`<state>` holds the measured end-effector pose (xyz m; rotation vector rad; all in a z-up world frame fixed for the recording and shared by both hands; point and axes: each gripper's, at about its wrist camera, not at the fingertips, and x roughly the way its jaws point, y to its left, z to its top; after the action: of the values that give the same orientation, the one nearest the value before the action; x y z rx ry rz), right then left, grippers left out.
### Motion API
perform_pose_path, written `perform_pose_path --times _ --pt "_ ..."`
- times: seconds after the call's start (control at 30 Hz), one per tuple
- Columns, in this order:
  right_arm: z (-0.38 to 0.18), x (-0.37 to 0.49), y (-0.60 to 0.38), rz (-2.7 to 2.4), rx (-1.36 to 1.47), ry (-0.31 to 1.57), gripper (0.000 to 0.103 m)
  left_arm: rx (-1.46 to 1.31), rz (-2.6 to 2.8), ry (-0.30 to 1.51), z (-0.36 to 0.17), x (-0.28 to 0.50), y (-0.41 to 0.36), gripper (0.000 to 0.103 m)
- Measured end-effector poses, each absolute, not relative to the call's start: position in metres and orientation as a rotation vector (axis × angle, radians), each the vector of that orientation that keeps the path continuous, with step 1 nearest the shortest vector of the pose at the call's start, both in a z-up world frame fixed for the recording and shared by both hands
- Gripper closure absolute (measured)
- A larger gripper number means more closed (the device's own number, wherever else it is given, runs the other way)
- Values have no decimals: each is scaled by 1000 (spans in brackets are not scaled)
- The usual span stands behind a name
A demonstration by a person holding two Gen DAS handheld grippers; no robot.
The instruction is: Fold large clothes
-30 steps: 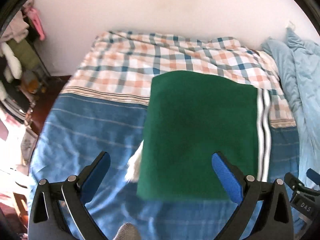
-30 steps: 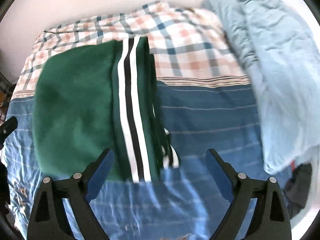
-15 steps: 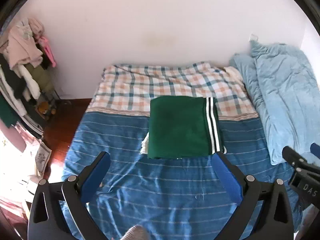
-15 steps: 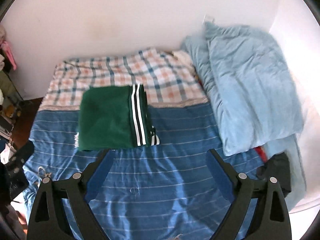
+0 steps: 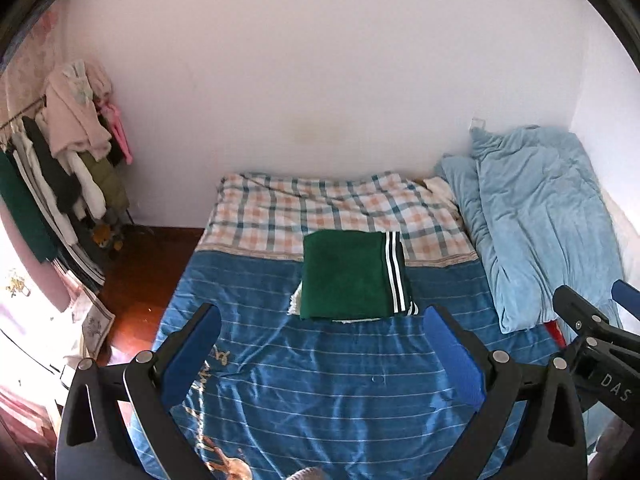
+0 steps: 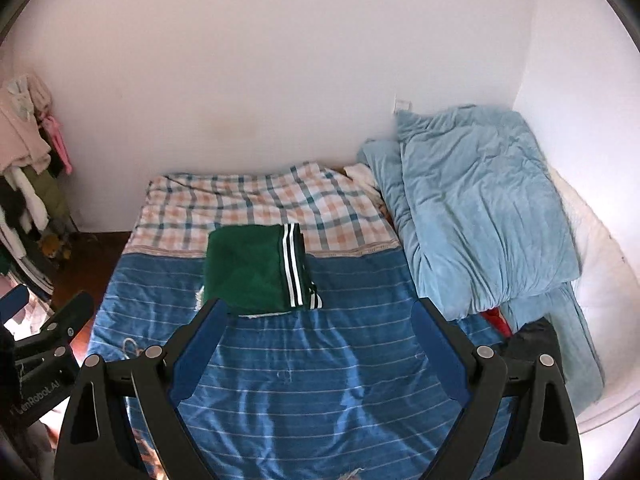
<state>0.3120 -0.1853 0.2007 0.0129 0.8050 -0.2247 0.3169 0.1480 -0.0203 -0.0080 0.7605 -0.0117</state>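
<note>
A green garment (image 5: 344,274) with black and white stripes on its right edge lies folded into a flat rectangle in the middle of the bed (image 5: 320,380). The right wrist view shows the same green garment (image 6: 248,270) straddling the plaid and blue parts of the bed (image 6: 320,380). My left gripper (image 5: 320,344) is open and empty, held well back from the garment above the blue sheet. My right gripper (image 6: 318,332) is open too, also empty and back from the garment. Each gripper appears at the edge of the other's view.
A bulky light blue duvet (image 5: 536,224) is piled along the bed's right side against the wall. A clothes rack (image 5: 60,168) full of hanging clothes stands at the left over a red-brown floor (image 5: 148,256). A dark item (image 6: 528,344) lies by the duvet's near end.
Both grippers have pulled far back from the folded garment, which now looks small in the middle of the bed. The garment itself has stayed in place. Both stay open.
</note>
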Motion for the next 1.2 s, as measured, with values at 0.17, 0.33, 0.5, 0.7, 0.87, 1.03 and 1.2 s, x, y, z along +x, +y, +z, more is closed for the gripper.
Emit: perform_pose_path --times 0.17,0.33,0.5,0.7,0.87,1.03,1.2 --pt "227 281 -180 -213 6 759 8 -25 3 715 -2 291 156 0" --pt "239 263 -177 -203 6 741 8 -30 10 693 4 274 157 0" --pt "242 252 -177 -194 9 740 8 -24 20 684 5 261 157 0" --pt "245 237 -173 -186 15 741 8 -21 30 682 7 250 155 0" --pt "246 230 -176 -192 17 739 4 -1 33 676 9 241 151 0" --pt "247 226 -178 -186 29 747 4 3 36 657 14 234 150 0" --pt "249 224 -180 -183 30 744 4 5 31 654 15 231 149 0"
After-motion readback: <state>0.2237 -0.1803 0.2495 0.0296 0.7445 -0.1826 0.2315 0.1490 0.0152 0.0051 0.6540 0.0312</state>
